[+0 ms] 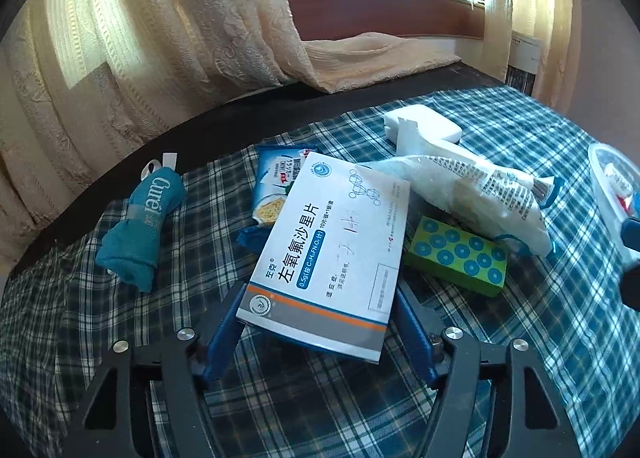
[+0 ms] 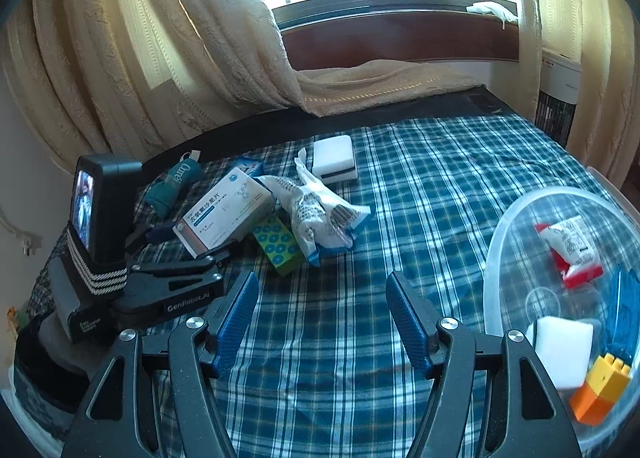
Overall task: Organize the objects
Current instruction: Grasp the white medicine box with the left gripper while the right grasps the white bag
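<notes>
A white medicine box (image 1: 328,246) with blue lettering and an orange stripe sits between the blue fingers of my left gripper (image 1: 320,292), which is shut on its near end. In the right wrist view the medicine box (image 2: 224,214) is tilted up in the left gripper (image 2: 192,242). Beyond it lie a blue snack packet (image 1: 276,186), a green box with blue dots (image 1: 456,258), a crumpled white bag (image 1: 472,194) and a rolled teal towel (image 1: 140,226). My right gripper (image 2: 322,278) stands open over the plaid cloth (image 2: 400,198) with nothing between its fingers.
A clear bowl (image 2: 493,250) at the right holds a red-and-white packet (image 2: 572,250), a white block (image 2: 560,342), a blue item and a yellow-orange brick (image 2: 600,390). A white sponge block (image 2: 334,158) lies further back. Curtains and a window ledge border the far edge.
</notes>
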Tool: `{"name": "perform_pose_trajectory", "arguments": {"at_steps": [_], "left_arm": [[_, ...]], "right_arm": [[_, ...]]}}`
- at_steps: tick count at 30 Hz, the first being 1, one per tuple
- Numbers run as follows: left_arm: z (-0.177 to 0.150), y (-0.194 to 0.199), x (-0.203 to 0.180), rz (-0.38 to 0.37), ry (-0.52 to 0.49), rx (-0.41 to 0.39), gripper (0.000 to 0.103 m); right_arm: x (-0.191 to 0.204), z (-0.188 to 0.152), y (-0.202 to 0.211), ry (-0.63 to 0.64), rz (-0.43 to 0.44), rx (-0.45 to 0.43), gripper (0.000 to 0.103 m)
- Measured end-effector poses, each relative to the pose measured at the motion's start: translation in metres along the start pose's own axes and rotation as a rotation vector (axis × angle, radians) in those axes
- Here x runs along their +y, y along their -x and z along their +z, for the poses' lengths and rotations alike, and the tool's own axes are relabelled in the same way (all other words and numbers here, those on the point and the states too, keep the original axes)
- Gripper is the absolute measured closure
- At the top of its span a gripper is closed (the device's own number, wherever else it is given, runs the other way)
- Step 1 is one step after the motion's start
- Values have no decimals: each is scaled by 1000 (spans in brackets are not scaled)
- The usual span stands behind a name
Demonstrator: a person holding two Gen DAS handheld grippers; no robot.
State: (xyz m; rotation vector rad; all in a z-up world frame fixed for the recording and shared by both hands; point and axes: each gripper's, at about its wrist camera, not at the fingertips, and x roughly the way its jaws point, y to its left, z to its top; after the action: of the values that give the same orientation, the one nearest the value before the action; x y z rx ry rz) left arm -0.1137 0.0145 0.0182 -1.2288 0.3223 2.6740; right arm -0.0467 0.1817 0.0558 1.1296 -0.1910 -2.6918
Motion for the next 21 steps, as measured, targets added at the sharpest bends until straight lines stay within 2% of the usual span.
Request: {"name": "perform_pose_trajectory", "arguments": {"at_steps": [10, 21], "left_arm": [[4, 17, 23, -60, 86, -28, 30], [0, 3, 25, -64, 91, 23, 30]], "right_arm": [[14, 27, -35, 51, -36, 21, 35], [14, 49, -82, 68, -114, 63, 35]]}}
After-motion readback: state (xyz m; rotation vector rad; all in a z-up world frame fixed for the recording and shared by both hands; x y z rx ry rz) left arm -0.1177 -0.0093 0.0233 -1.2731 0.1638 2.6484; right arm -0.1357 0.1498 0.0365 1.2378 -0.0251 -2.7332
